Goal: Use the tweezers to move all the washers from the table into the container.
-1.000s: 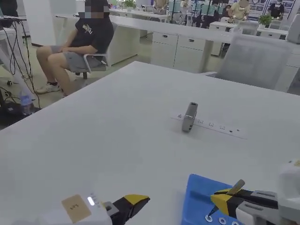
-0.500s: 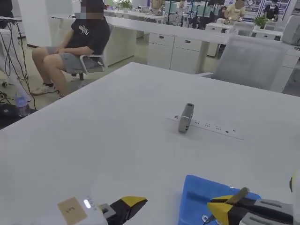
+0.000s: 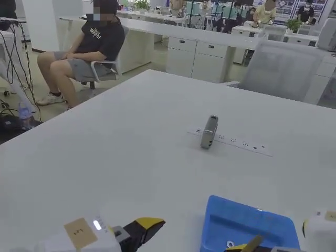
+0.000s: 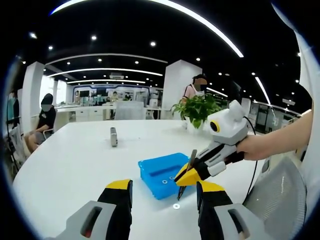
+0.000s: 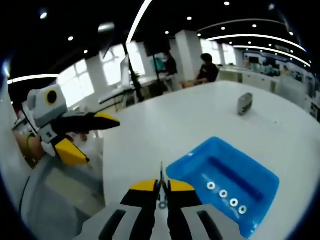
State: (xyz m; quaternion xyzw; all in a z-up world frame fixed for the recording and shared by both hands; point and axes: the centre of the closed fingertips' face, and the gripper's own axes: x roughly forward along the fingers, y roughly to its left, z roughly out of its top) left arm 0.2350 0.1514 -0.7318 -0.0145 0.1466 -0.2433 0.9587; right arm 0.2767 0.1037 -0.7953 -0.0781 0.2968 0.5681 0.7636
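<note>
Left gripper (image 4: 165,185): my two yellow-tipped jaws stand wide apart with nothing between them. It sits low over the white table (image 3: 131,152), on the near side of the blue container (image 5: 252,175).

Right gripper (image 5: 162,184): my jaws are closed narrow on the tweezers (image 4: 192,156). In the left gripper view the tweezers slant down from these jaws towards the table, just outside the container's near edge.

Washers: one washer (image 4: 176,205) lies flat on the table, just beside the container's near corner and right under the lower end of the tweezers. I cannot tell whether the tips touch it. In the right gripper view the same washer appears low in the gap between my jaws. Four washers (image 5: 223,193) lie in a row on the container's floor, close to its near wall and apart from one another.

Surroundings: a small grey box (image 3: 209,131) stands upright on the table at one end of a flat white power strip (image 3: 241,143), well apart from the container on its far side. A person (image 3: 92,44) sits on a chair beyond the table's far left corner.
</note>
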